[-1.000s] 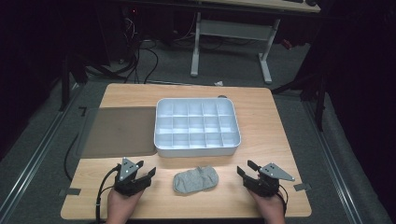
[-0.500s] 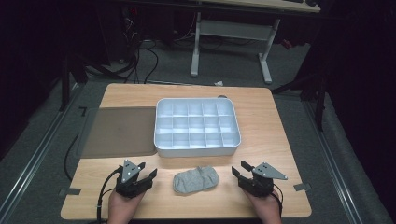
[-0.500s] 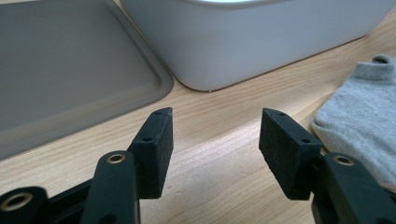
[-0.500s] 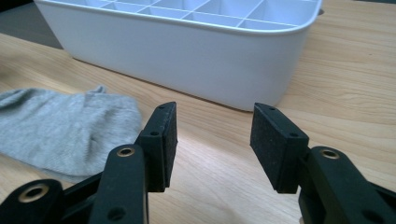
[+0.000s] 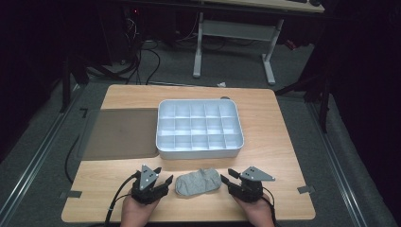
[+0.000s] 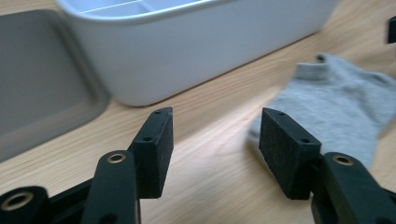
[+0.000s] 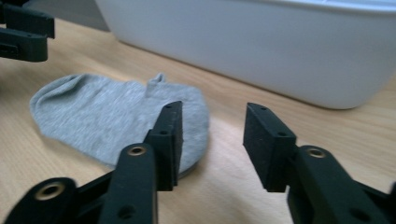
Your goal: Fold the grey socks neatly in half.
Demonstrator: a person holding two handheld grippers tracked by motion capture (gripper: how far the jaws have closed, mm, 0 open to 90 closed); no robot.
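Closing in on sock | left gripper wide, right gripper just narrowing, both empty | you risk pinching thin air or bunching the sock against the worktop.

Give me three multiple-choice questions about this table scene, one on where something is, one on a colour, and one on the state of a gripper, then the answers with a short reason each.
1. Where does the sock lie?
A. inside the white tray
B. on the table between the two grippers
C. on the grey mat

2. What colour is the sock?
A. grey
B. red
C. blue

3. How does the left gripper stand?
A. shut on the sock
B. shut on the tray's rim
C. open, with nothing between its pads

Answers:
1. B: in the high view it lies on the wooden table, in front of the white tray, with the left gripper on one side and the right gripper on the other.
2. A: it looks light grey in every view.
3. C: the left gripper view shows bare wood between its jaws, the sock off to one side.
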